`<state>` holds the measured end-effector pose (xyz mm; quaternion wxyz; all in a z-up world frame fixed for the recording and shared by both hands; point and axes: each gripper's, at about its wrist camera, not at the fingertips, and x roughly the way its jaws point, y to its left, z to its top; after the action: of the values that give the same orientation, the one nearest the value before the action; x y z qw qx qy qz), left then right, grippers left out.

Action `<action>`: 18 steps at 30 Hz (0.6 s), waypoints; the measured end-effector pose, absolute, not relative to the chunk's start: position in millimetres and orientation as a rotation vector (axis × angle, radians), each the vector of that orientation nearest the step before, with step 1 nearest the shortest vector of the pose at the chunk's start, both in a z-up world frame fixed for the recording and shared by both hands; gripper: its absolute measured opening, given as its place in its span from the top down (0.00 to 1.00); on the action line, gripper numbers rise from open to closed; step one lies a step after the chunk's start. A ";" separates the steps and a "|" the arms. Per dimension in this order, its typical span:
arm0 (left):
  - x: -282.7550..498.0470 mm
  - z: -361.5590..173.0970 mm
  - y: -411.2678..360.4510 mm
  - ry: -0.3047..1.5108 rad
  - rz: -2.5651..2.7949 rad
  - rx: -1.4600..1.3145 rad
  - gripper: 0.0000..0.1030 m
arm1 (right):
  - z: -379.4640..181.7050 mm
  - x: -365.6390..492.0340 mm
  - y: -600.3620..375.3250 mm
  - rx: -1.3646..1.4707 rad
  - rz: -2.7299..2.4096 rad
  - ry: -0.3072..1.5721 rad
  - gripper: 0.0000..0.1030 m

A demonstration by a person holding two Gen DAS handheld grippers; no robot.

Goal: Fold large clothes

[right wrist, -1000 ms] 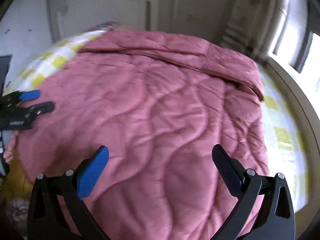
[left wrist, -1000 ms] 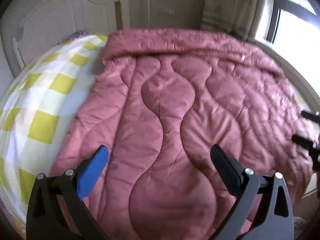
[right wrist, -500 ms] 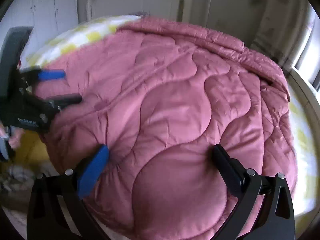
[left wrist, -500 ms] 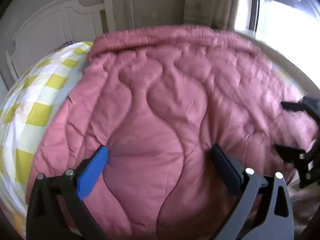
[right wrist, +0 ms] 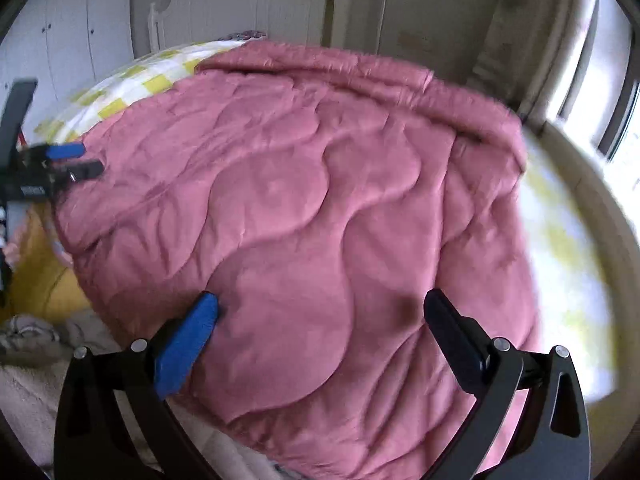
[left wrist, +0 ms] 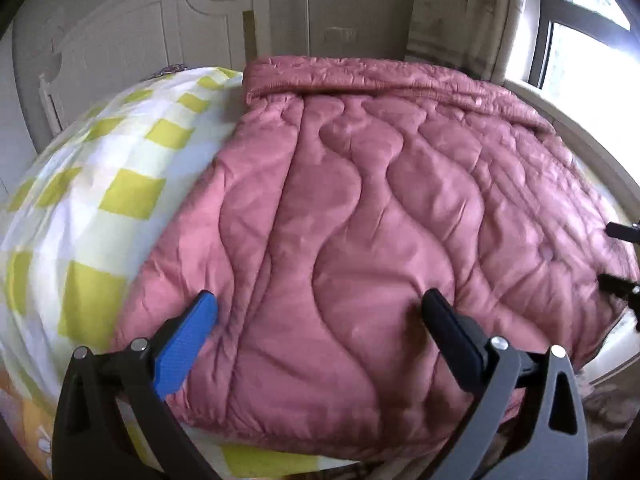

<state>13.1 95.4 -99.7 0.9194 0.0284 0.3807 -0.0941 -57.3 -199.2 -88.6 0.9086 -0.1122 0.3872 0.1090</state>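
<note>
A large pink quilted garment (left wrist: pixel 380 216) lies spread flat on the bed, its far edge folded over near the headboard; it also fills the right wrist view (right wrist: pixel 320 208). My left gripper (left wrist: pixel 320 312) is open and empty, hovering over the garment's near left part. My right gripper (right wrist: pixel 320 312) is open and empty over the garment's near right part. The left gripper shows at the left edge of the right wrist view (right wrist: pixel 76 160), at the garment's left edge. The right gripper's fingertips (left wrist: pixel 620 232) show at the right edge of the left wrist view.
A yellow-and-white checked sheet (left wrist: pixel 104 184) covers the bed left of the garment and shows to its right (right wrist: pixel 560 248). A white headboard (left wrist: pixel 132 48) stands behind. A window (left wrist: pixel 584 40) is at the right. Yellow fabric (right wrist: pixel 44 280) lies at the bed's near left.
Both grippers have pulled back and shifted towards the near edge of the garment, which now shows more fully. Both stay open and empty.
</note>
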 end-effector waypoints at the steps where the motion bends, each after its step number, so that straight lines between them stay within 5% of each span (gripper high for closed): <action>1: 17.9 -86.2 95.2 0.758 -0.210 0.035 0.02 | -75.1 -52.7 -200.3 -0.240 0.214 0.775 0.04; 8: 106.8 -33.7 47.6 0.700 -0.239 0.116 0.02 | -47.8 65.0 -202.2 -0.168 0.096 0.788 0.04; 12: 189.7 -62.3 23.8 0.793 -0.172 0.198 0.02 | -85.1 147.5 -208.5 -0.097 0.020 0.910 0.04; 18: 226.2 -105.6 37.4 0.897 -0.181 0.118 0.02 | -100.6 148.0 -213.3 -0.080 0.019 0.905 0.04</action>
<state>226.2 37.4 -105.6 0.8955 0.0568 0.4327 -0.0875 148.0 -213.3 -100.6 0.8986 -0.0386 0.4370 0.0091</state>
